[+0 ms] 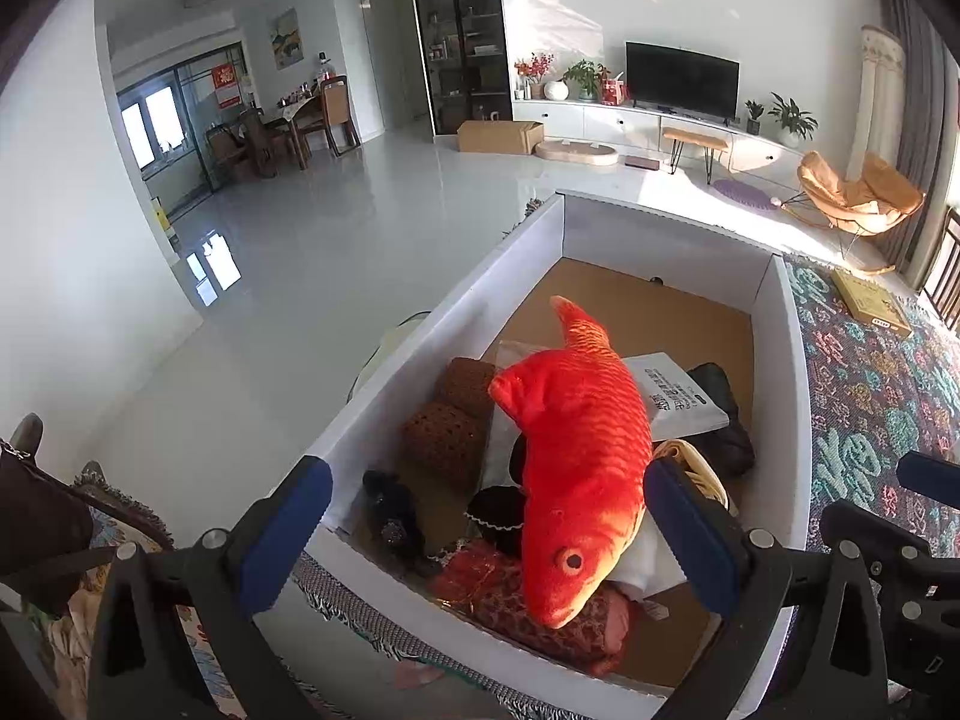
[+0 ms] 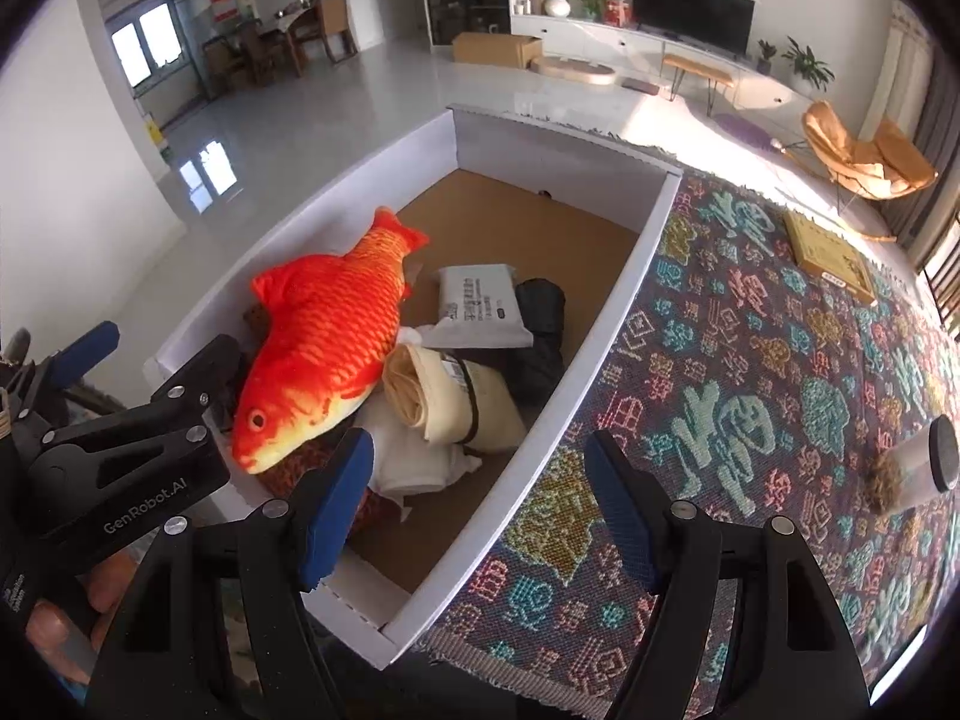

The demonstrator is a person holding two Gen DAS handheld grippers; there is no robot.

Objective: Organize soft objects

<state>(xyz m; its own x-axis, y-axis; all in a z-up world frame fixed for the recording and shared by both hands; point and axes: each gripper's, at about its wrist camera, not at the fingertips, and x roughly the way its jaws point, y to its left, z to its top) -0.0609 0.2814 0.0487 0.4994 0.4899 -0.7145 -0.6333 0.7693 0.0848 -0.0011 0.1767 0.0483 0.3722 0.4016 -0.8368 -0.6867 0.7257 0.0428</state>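
A red plush fish (image 1: 576, 450) lies in a white cardboard box (image 1: 432, 372), on top of other soft items: brown knitted pieces (image 1: 447, 420), a red patterned cloth (image 1: 540, 606), a cream roll (image 2: 444, 396), a black bag (image 2: 540, 324) and a white packet (image 2: 480, 300). My left gripper (image 1: 486, 534) is open over the near end of the box, its fingers either side of the fish and apart from it. My right gripper (image 2: 480, 504) is open and empty above the box's near right wall (image 2: 576, 396). The fish also shows in the right wrist view (image 2: 324, 330).
The box sits on a patterned woven cloth (image 2: 750, 360). A flat yellow box (image 2: 828, 252) lies at the cloth's far side, and a small white cylinder with a dark cap (image 2: 924, 462) lies at its right. Beyond are tiled floor, a TV unit and an orange chair (image 1: 858, 192).
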